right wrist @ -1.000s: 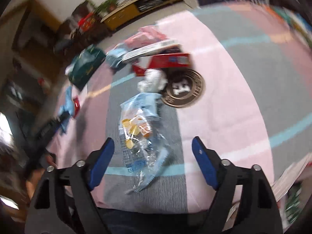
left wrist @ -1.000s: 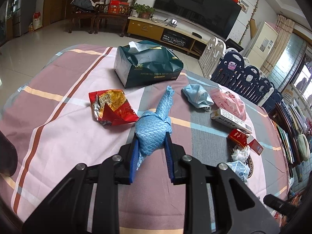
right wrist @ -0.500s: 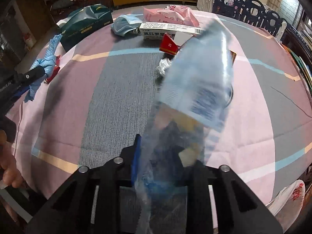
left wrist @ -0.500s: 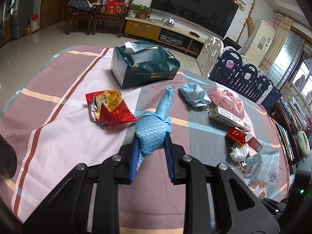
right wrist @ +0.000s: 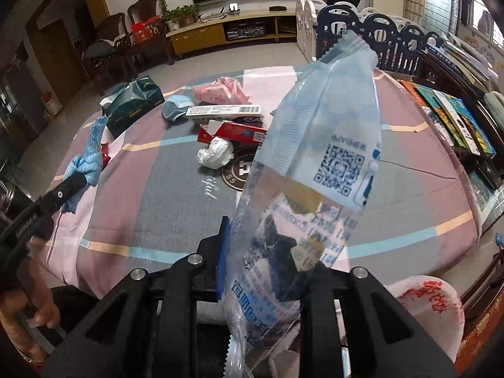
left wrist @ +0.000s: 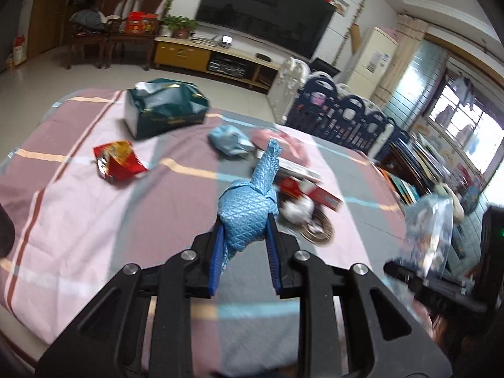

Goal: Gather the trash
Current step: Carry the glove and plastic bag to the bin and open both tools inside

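Quilted blue cloth (left wrist: 247,217) pinched in left hand-held gripper (left wrist: 244,253); right hand-held gripper (right wrist: 264,261) clamps crinkly clear wrapper (right wrist: 312,170).

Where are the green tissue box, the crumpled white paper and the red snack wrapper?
green tissue box (left wrist: 163,111): left wrist view, front side.
crumpled white paper (right wrist: 215,155): right wrist view, middle.
red snack wrapper (left wrist: 118,161): left wrist view, middle.

You have two grippers in view, the left gripper (left wrist: 244,261) and the right gripper (right wrist: 261,252). Count one blue quilted cloth (left wrist: 247,217), one clear plastic wrapper (right wrist: 312,170), one green tissue pack (left wrist: 163,110), one red snack wrapper (left wrist: 118,163), one blue face mask (left wrist: 228,140), one pink packet (right wrist: 222,89), one white carton (right wrist: 223,111), one red carton (right wrist: 236,132) and one crumpled white tissue (right wrist: 215,154).
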Demonstrator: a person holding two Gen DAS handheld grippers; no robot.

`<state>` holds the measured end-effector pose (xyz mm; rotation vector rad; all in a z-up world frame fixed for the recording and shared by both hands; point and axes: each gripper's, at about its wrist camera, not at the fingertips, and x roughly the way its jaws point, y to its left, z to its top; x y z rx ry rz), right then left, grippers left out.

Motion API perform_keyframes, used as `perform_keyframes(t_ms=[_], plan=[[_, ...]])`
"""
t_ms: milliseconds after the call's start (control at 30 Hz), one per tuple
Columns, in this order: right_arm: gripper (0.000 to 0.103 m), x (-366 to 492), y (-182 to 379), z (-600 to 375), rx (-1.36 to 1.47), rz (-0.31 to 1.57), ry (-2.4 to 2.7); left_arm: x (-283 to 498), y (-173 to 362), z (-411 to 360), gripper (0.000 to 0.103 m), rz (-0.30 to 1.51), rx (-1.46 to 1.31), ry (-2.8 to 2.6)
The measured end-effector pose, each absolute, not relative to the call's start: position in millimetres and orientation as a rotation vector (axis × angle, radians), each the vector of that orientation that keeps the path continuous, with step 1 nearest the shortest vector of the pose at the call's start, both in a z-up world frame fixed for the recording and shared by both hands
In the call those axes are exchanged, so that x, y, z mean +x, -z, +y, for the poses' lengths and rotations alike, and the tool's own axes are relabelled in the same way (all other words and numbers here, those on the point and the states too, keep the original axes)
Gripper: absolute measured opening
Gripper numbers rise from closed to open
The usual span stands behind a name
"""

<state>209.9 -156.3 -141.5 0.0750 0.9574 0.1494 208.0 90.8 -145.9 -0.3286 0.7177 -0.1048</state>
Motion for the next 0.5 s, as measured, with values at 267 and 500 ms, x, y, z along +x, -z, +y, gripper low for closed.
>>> perform_keyframes(t_ms=[267,500], plan=[[0.023,138,111,-234,0.059,0.920,-0.114,150,109,-4,0.026,0.721,-0.162,0.270],[0.023,91,120,-278,0.032,0.967,-0.080,120,94,-78,0.026,0.729,-0.033,0.395]])
